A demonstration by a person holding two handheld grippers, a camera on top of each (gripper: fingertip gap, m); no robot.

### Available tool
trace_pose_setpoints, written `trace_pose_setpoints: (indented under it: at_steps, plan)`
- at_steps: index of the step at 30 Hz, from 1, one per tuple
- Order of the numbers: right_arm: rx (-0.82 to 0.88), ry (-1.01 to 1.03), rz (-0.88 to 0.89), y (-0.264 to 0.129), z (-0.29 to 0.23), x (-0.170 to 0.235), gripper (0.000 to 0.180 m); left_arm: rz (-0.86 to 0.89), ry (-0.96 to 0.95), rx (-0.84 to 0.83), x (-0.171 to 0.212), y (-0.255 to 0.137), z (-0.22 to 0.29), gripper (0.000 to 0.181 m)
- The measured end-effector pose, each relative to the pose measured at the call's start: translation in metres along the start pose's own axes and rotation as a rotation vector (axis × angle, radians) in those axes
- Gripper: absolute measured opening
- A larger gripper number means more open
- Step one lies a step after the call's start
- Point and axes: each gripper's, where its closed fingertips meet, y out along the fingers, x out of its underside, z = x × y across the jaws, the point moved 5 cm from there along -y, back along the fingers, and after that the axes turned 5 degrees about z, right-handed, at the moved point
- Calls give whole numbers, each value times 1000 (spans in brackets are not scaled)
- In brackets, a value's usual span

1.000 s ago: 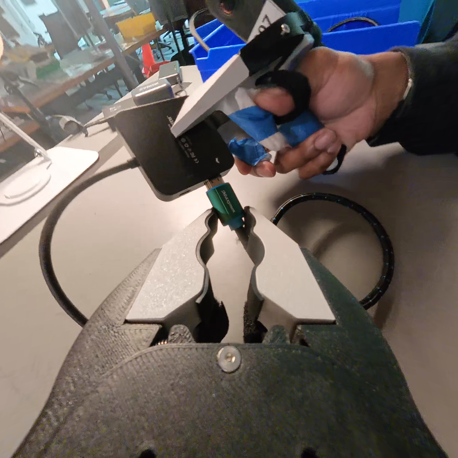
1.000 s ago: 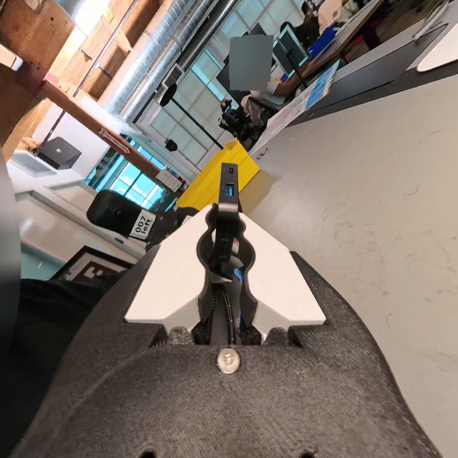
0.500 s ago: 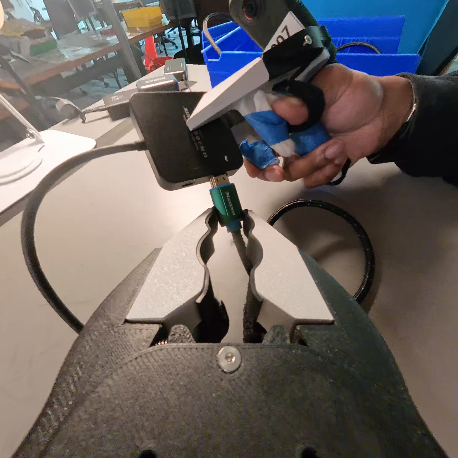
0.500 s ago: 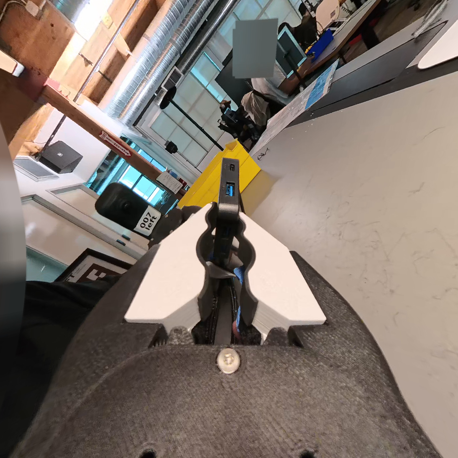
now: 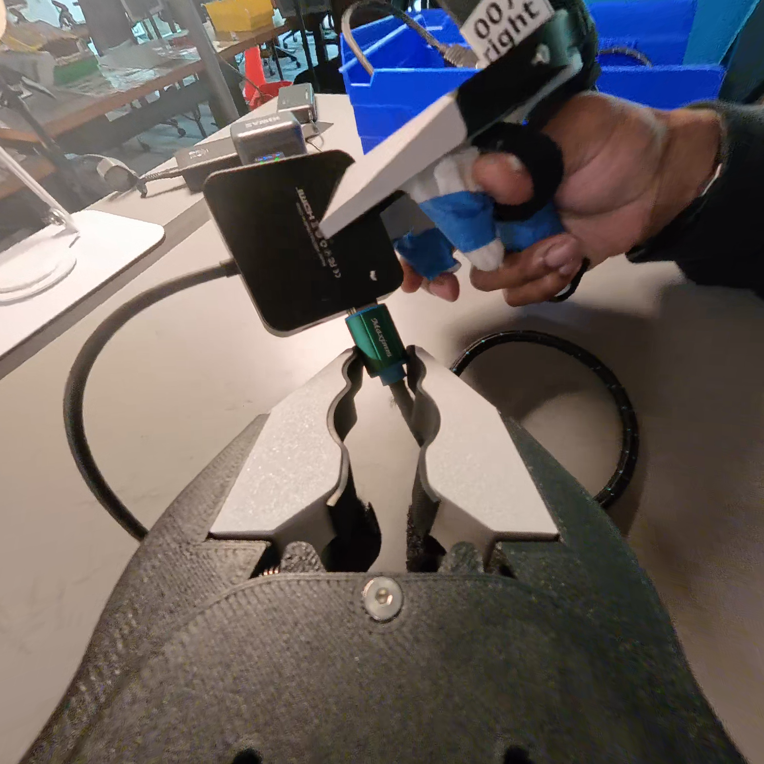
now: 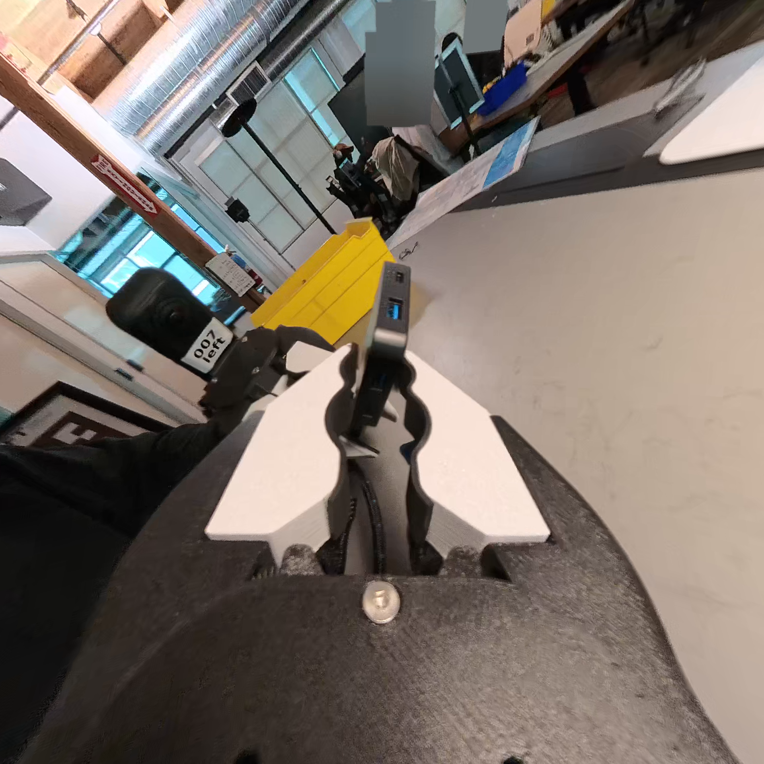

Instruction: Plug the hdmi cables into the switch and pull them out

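Observation:
My left gripper (image 5: 382, 359) is shut on the green HDMI plug (image 5: 375, 337) and its dark cable. The plug's metal end sits almost fully in a port on the near edge of the black switch (image 5: 297, 239). The switch is held in the air, tilted, by my right gripper (image 6: 378, 364), which is shut on its edge (image 6: 390, 314). In the left wrist view the right gripper's white finger (image 5: 397, 165) lies over the switch, held by a hand (image 5: 599, 182). A second thick black cable (image 5: 78, 372) leaves the switch's left side and loops over the table.
Blue bins (image 5: 413, 82) stand behind the hand. A grey box and black adapter (image 5: 264, 136) sit on the table behind the switch. A white stand base (image 5: 74, 256) lies at left. A yellow bin (image 6: 326, 289) stands beyond the switch in the right wrist view. The plug's braided cable loops at right (image 5: 620, 413). The gap from one gripper's tips to the other's is roughly 5 cm.
The green plug has gone deeper into the switch; less bare metal shows between them. The switch and right gripper shifted a little and tilted.

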Motion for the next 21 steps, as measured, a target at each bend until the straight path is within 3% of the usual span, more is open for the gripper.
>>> trace_pose_setpoints:
  at_steps: [4, 9, 13, 18, 21]
  plan:
    - [62, -327, 109, -14, -4, -23, 48, -1, -61, -2, 3, -5, -11, 21]
    - [133, -851, -110, -11, -3, 1, 87, 0, -62, 69, 1, -7, -7, 21]
    - [138, -1020, -172, -5, -6, 16, 85, -17, -24, 121, 0, -9, 0, 21]
    - [101, -1100, -175, -8, -11, 18, 68, -56, 13, 145, 2, -9, 4, 22]
    - [113, -1147, -182, -8, -12, 19, 67, -66, 20, 138, 3, -9, 4, 21]
